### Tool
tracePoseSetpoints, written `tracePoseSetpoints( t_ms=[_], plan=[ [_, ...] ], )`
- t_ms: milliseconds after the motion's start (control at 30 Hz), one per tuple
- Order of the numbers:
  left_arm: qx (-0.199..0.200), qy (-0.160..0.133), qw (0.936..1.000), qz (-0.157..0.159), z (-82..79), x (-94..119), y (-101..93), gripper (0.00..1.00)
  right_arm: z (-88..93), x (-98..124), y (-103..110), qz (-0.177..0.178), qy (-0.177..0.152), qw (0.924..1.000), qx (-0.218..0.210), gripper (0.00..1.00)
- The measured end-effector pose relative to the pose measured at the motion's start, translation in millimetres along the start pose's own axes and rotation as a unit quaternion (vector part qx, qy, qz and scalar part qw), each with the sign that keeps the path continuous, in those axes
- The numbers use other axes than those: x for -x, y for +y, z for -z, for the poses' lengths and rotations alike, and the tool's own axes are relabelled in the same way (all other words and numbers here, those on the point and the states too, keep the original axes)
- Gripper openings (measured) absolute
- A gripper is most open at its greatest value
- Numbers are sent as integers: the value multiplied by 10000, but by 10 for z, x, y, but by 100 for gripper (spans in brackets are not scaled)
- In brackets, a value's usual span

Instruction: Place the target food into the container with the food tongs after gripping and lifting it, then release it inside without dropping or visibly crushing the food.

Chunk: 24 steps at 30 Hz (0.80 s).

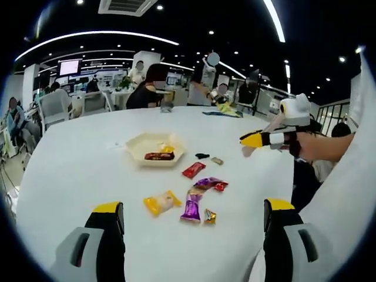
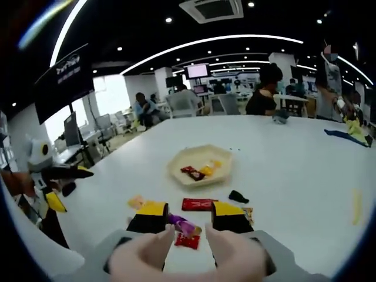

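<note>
White desk (image 1: 88,170) spreads under the left gripper view, where the left claw (image 1: 194,214) stands spread wide, its yellow-tipped jaws holding nothing. Ahead lies a cream tray (image 1: 136,147) holding a dark red bar and a yellow sweet. Nearer, loose on the desk, lie a yellow candy (image 1: 161,202), a purple wrapper (image 1: 192,207), a red packet (image 1: 193,170) and a small black piece (image 1: 202,155). The right claw (image 1: 247,141) enters from the right, raised above the desk, held by a hand (image 1: 314,147).

In the right gripper view, the right claw (image 2: 189,212) hangs over the sweets, jaws apart, purple wrapper (image 2: 183,223) between them; whether it is pinched I cannot tell. Beyond lie the red packet (image 2: 198,204) and tray (image 2: 182,158). The left claw (image 2: 79,173) shows at left.
</note>
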State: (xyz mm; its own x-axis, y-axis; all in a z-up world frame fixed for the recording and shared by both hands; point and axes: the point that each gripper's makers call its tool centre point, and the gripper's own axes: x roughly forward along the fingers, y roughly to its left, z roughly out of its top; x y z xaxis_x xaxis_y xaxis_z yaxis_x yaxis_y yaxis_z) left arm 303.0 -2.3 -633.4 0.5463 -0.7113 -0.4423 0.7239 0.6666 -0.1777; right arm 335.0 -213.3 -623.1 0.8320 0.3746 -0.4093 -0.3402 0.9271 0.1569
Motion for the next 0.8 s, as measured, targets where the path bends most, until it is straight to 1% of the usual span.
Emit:
tracePoseSetpoints(
  t_ms=[133, 267, 300, 333, 433, 467, 533, 633, 667, 700, 800],
  plan=[
    [4, 24, 10000, 3, 5, -6, -15, 99, 26, 46, -40, 66, -142, 9998, 123, 28],
    [13, 57, 10000, 23, 13, -19, -44, 99, 32, 79, -84, 110, -211, 9995, 208, 27],
    [13, 61, 10000, 34, 13, -24, -54, 99, 41, 84, -93, 102, -197, 9996, 196, 28],
    [7, 64, 10000, 53, 11, -33, -73, 99, 89, 97, -77, -18, -76, 9999, -106, 28],
    [-6, 73, 9999, 88, 9, -50, -98, 99, 102, 125, -92, -75, -47, 9989, -467, 27],
    [-12, 75, 9999, 104, 6, -57, -107, 99, 92, 134, -117, -51, -81, 9993, -372, 27],
    [-32, 83, 9999, 129, 3, -64, -125, 99, 91, 147, -137, 8, -120, 9993, -355, 27],
    [-38, 89, 9998, 162, 5, -67, -138, 99, 99, 161, -131, -38, -128, 9989, -447, 27],
    [-41, 93, 9998, 162, 7, -68, -138, 99, 99, 161, -132, -27, -132, 9990, -427, 27],
    [-45, 99, 9998, 165, 9, -68, -138, 99, 101, 168, -145, 16, -139, 9994, -309, 27],
    [-41, 91, 9998, 163, 7, -65, -128, 99, 93, 176, -147, 30, -183, 9994, -301, 28]
  ],
)
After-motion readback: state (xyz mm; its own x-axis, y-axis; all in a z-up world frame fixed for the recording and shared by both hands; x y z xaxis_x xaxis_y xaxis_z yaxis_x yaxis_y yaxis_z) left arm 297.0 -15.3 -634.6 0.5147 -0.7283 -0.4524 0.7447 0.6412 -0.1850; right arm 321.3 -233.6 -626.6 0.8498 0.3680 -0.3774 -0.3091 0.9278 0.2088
